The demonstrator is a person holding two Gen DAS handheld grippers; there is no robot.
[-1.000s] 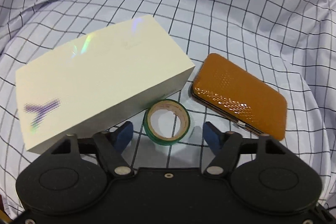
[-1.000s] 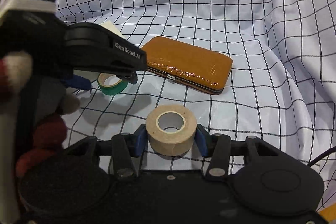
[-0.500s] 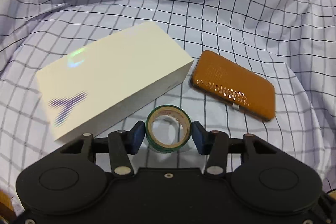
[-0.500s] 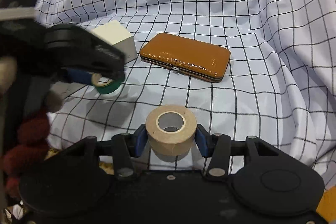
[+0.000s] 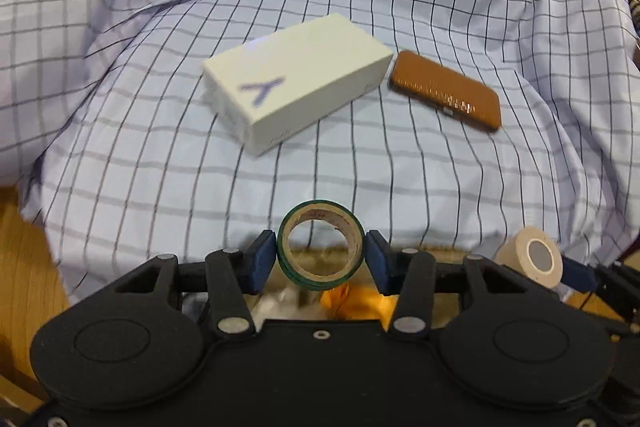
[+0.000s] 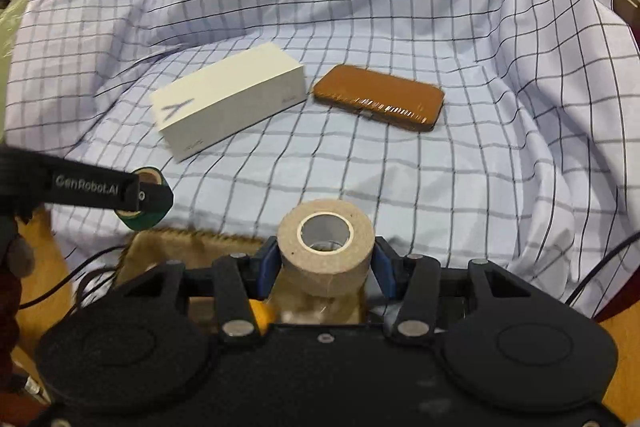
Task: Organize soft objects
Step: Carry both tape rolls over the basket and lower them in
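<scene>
My left gripper (image 5: pixel 320 261) is shut on a green tape roll (image 5: pixel 320 250) and holds it in the air past the near edge of the checked cloth (image 5: pixel 360 171). My right gripper (image 6: pixel 325 263) is shut on a beige tape roll (image 6: pixel 326 247), also lifted past the cloth's near edge. The beige roll shows at the right of the left wrist view (image 5: pixel 532 261). The green roll and left gripper show at the left of the right wrist view (image 6: pixel 146 199). A white box (image 5: pixel 298 87) and a brown wallet (image 5: pixel 446 89) lie side by side on the cloth.
Below both grippers is a straw-coloured container rim (image 6: pixel 192 247) with yellow and clear items inside (image 5: pixel 352 301). A wooden floor (image 5: pixel 24 251) shows at the left. Black cables (image 6: pixel 80 275) run by the container. The cloth rises in folds at the back and right.
The left gripper closed on the green roll and lifted it. Both grippers pulled back from the box and wallet, to beyond the cloth's near edge, carrying their rolls.
</scene>
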